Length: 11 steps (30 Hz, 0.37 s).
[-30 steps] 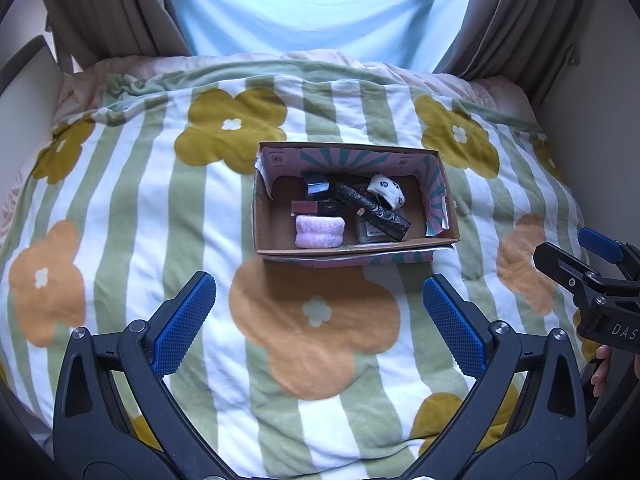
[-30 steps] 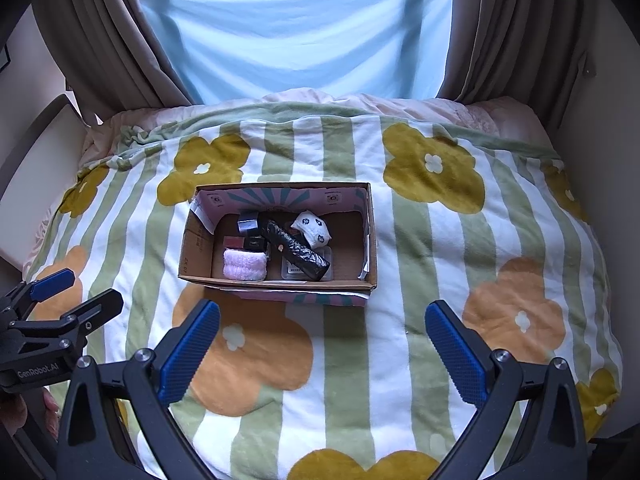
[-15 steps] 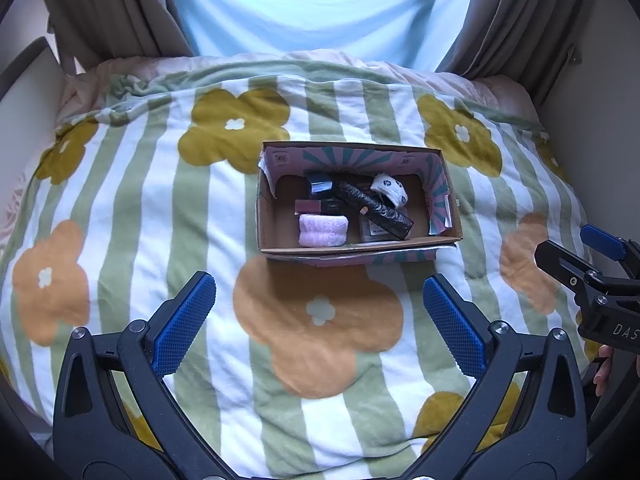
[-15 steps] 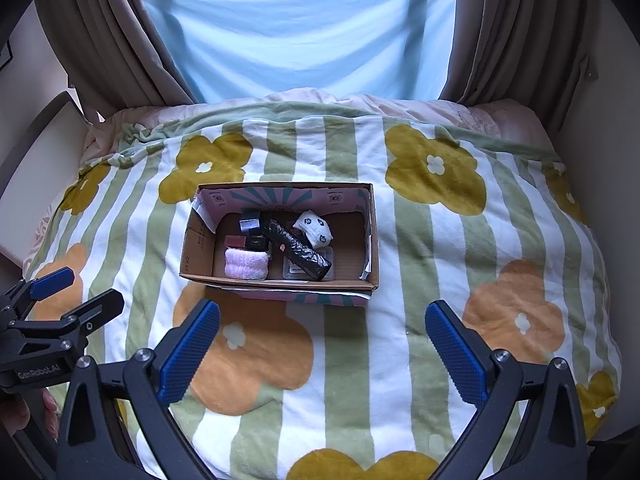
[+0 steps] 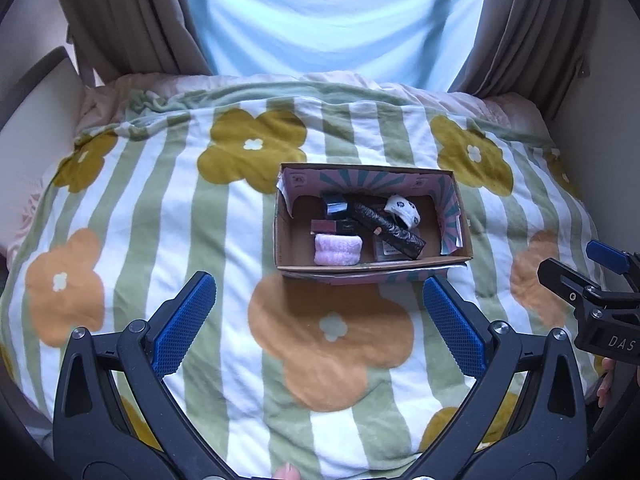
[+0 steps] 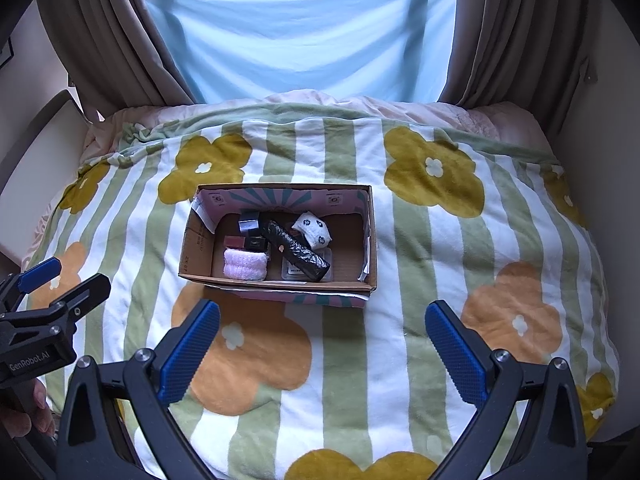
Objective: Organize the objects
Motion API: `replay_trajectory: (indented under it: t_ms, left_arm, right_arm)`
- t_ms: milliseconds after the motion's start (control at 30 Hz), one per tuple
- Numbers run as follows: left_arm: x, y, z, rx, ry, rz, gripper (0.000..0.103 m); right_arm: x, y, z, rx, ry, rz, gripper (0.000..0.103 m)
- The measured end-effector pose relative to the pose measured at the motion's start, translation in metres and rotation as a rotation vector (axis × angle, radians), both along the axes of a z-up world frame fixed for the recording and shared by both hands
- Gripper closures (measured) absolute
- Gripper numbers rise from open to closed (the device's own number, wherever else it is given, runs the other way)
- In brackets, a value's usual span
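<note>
the cardboard box [image 5: 374, 268] [image 6: 276, 283] sits open on the flowered blanket [image 5: 160, 216] [image 6: 420, 240], its long axis running left to right across both views, one long wall facing the grippers. inside it, a long black wrapped bundle [image 5: 387, 230] [image 6: 298, 250] lies diagonally, its far end toward the back left and its near end toward the front right. a pink folded cloth [image 5: 338, 250] [image 6: 245, 265] lies against the front wall, long side parallel to that wall. behind it sit a dark red and black small box [image 5: 334, 227] [image 6: 246, 243] and a black shiny case [image 5: 335, 204] [image 6: 250, 222]. a white patterned roll [image 5: 403, 209] [image 6: 314, 229] rests at the back, right of the bundle. a flat clear packet [image 6: 306, 270] lies under the bundle's near end.

the left gripper [image 5: 316, 322] [image 6: 56, 292] hangs above the blanket in front of the box, its tongs spread wide with nothing between them. the right gripper [image 6: 322, 342] [image 5: 576, 268] is likewise spread wide and holds nothing. brown curtains [image 6: 500, 32] frame a bright window [image 6: 300, 28] beyond the bed.
</note>
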<state>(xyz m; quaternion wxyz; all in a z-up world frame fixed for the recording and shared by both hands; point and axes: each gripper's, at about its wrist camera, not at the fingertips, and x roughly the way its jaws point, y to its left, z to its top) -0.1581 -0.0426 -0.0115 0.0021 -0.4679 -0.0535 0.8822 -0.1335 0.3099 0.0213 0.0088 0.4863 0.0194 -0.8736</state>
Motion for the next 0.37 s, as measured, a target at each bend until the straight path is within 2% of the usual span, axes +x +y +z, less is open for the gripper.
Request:
replay_trajectory:
  t_ms: [100, 367]
  left_arm:
    - [0.0016, -0.0016, 0.0033, -0.028, 0.017, 0.019, 0.000]
    - [0.0057, -0.0003, 0.0051, -0.044, 0.042, 0.017, 0.000]
  right_arm:
    - [-0.0008, 0.0009, 0.0012, 0.002, 0.003, 0.002, 0.001]
    - [-0.0016, 0.0015, 0.0017, 0.003, 0.002, 0.002, 0.001]
